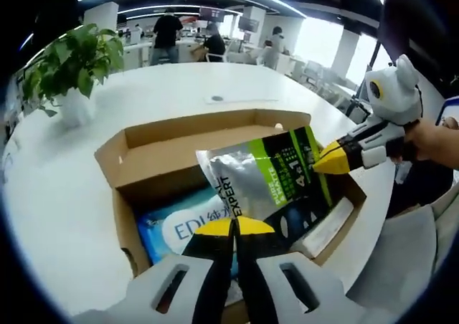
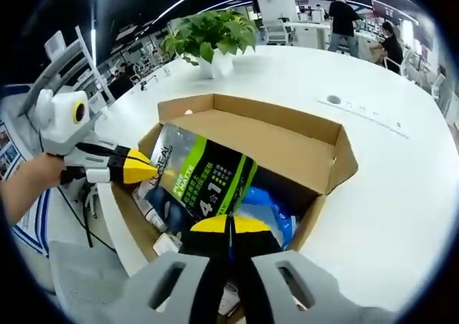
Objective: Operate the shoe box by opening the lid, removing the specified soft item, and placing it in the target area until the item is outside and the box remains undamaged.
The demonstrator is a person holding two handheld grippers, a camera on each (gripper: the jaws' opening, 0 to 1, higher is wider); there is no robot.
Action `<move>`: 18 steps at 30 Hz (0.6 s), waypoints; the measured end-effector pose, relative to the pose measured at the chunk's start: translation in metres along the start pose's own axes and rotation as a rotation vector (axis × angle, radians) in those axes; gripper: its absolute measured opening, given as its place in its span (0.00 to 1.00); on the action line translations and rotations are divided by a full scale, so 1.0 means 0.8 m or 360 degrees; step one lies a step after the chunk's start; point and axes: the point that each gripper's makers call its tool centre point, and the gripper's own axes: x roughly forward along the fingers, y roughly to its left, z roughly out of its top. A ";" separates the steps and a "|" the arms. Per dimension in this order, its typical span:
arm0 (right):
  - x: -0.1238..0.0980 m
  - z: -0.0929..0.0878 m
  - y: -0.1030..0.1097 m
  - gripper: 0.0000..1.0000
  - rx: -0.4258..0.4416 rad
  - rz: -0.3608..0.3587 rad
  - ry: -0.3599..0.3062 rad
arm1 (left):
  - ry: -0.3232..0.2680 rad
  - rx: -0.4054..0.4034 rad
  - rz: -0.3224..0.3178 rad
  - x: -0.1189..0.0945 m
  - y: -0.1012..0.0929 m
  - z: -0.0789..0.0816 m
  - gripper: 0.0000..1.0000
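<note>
In the left gripper view the left gripper (image 1: 235, 227) has its yellow tips pressed together on the bottom edge of a silver and green pouch (image 1: 269, 177); the jaws look tight on it — no gap shows. The right gripper (image 1: 326, 159) comes in from the right side and its yellow tips pinch the other edge of the same pouch; a person's hand (image 1: 434, 141) holds that gripper. So both claws hold the pouch, one at each end; it hangs tilted over the open shoe box (image 1: 136, 152), not lying flat inside.

In the right gripper view the right gripper (image 2: 229, 225) bites the near edge of the pouch (image 2: 204, 177); the left gripper (image 2: 140, 168) holds the far corner from the left side, and a hand (image 2: 29, 184) grips it.

Under the pouch, inside the box, lies a blue and white packet (image 1: 179, 227); a white tube-like thing (image 1: 326, 227) lies beside it near the box wall. The box lid flap stands up at the back — the box is open.

The box sits on a big white round table (image 1: 64, 195); a green plant in a white pot (image 1: 68, 77) stands on the table, well apart from the box. People (image 1: 166, 37) stand far off in the room behind.
</note>
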 end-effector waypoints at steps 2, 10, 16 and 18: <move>-0.005 0.002 -0.001 0.00 0.0022 -0.0001 -0.0009 | -0.0009 0.0009 -0.0002 -0.002 -0.003 0.004 0.00; -0.026 0.009 -0.008 0.00 0.0059 -0.0020 -0.0041 | -0.0029 0.0031 -0.0020 -0.004 -0.018 0.019 0.00; -0.043 0.011 -0.016 0.00 0.0057 -0.0043 -0.0055 | -0.0044 0.0052 -0.0047 -0.004 -0.034 0.030 0.00; -0.049 0.011 -0.018 0.00 0.0064 -0.0050 -0.0062 | -0.0051 0.0066 -0.0052 -0.004 -0.040 0.034 0.00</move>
